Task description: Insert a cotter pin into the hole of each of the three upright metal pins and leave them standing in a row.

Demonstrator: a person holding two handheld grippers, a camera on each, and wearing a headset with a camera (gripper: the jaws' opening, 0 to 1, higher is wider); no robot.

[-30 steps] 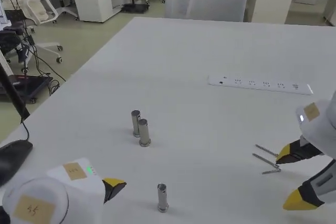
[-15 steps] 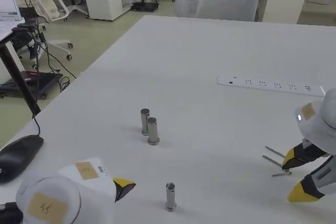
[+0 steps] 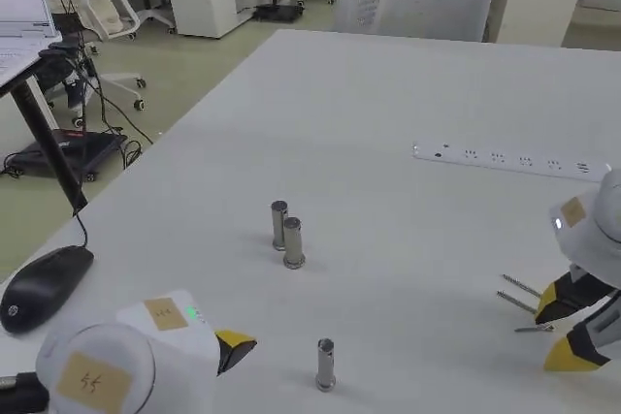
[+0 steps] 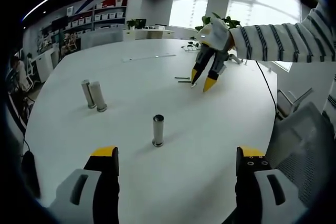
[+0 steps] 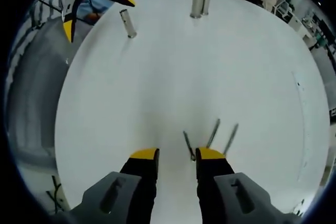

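Steel, plain grey: three upright metal pins stand on the white bench. Two stand just beside each other at the centre of the head view. The lone pin stands well apart from them at lower centre. Each is a short cylinder with a slightly broader foot; the cross-hole is too small to make out.

Cotter pins: three, thin and grey. They lie loose on the bench near the right edge of the head view, close together and well apart from the metal pins.

Progress, as judged: nothing inserted. All three cotter pins are on the bench, and no metal pin is seen carrying one. Left to do: three pick-ups, three insertions, and lining up the lone pin, since the three do not yet form a tidy row.

Right gripper: yellow-tipped fingers narrowly parted, low over the cotter pins. The nearest cotter pin lies in the gap, close to one finger, and is not clamped as far as shows. The first pick-up appears to be the step in hand.

Left gripper: fingers wide apart, holding nothing. It faces the lone pin at the middle of its own view and sits at the lower left of the head view.

Also present: power strip, upper right; computer mouse, left edge.
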